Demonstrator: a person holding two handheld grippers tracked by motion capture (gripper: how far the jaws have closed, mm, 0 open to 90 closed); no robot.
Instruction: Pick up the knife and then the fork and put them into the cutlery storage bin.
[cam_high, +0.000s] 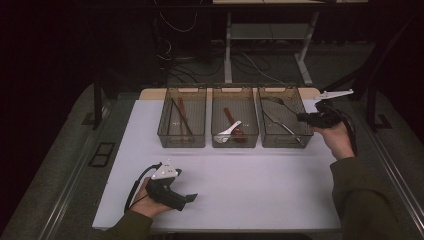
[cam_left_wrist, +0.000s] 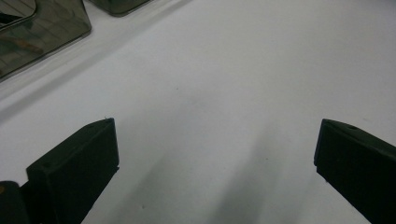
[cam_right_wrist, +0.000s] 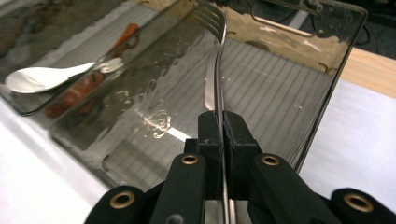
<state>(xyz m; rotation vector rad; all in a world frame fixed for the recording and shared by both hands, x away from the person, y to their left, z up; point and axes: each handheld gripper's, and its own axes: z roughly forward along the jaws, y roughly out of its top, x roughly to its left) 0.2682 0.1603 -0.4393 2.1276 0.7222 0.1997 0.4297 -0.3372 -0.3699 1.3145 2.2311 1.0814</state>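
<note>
Your right tool (cam_right_wrist: 219, 135) clenched on a fork (cam_right_wrist: 217, 70) over the right bin (cam_right_wrist: 327, 88), middle bin (cam_high: 235, 137) holding a white spoon (cam_high: 227, 132) (beside brown utensils), left tool (cam_left_wrist: 215, 158) released above the surface (cam_left_wrist: 233, 70).

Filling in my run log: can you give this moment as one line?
right gripper: shut on fork, over right bin | left gripper: open, nothing between jaws, low over table

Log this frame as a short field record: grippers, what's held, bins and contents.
left gripper: open, nothing between the jaws, low over the white table
right gripper: shut on fork
fork position: over the right bin
middle bin: white spoon, brown spoon
left bin: chopsticks
right bin contents: metal utensils
</note>
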